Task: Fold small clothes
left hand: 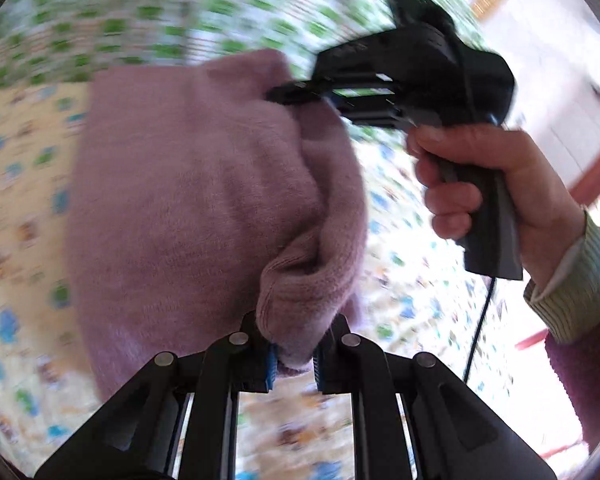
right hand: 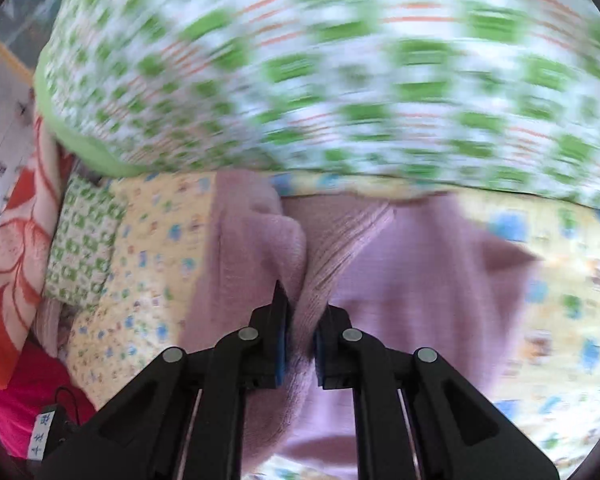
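While the soft mauve knitted garment [left hand: 188, 200] hangs above the yellow patterned bedsheet [left hand: 20, 208], the left gripper [left hand: 294, 354] and right gripper [right hand: 300, 354] each pinch its edge.

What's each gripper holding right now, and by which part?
Both hold the pink knit garment. The left gripper pinches a bunched fold at its near edge; the right gripper clamps a ribbed fold. Which part of the garment cannot be told.

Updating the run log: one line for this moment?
left tongs: shut on pink sweater | right tongs: shut on pink sweater | sweater lifted over patterned bedsheet
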{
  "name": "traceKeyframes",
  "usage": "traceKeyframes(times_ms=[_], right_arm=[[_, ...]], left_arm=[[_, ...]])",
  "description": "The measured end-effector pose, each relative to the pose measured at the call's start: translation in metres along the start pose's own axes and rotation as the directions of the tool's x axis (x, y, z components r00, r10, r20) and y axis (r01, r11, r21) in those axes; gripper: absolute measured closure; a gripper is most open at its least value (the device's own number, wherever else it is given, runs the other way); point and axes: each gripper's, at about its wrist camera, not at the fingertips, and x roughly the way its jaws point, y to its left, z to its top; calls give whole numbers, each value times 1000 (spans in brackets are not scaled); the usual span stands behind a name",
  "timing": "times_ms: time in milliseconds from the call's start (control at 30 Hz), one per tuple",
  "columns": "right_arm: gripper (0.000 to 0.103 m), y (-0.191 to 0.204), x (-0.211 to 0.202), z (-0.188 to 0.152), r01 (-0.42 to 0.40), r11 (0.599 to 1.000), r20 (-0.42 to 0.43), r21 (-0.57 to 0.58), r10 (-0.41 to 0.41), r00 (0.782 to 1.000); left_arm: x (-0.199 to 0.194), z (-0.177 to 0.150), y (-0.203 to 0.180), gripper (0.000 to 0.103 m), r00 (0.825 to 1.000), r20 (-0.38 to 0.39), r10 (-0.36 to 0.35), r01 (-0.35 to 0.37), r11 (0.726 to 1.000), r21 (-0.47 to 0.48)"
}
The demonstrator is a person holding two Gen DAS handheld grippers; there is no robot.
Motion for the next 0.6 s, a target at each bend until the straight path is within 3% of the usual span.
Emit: traceKeyframes(times_ms=[100, 300, 600], right_arm=[[91, -32, -12, -5, 28, 999, 27, 20, -29, 999], [91, -70, 1, -20, 29, 997, 32, 67, -31, 999], [91, -75, 7, -22, -32, 999, 70, 34, 29, 997]], left_arm=[[34, 8, -23, 91, 999, -50, -4, 8, 998, 65], [67, 7, -18, 91, 993, -119, 11, -3, 997, 74], [86, -4, -35, 90, 988, -144, 54, -39, 994, 102]])
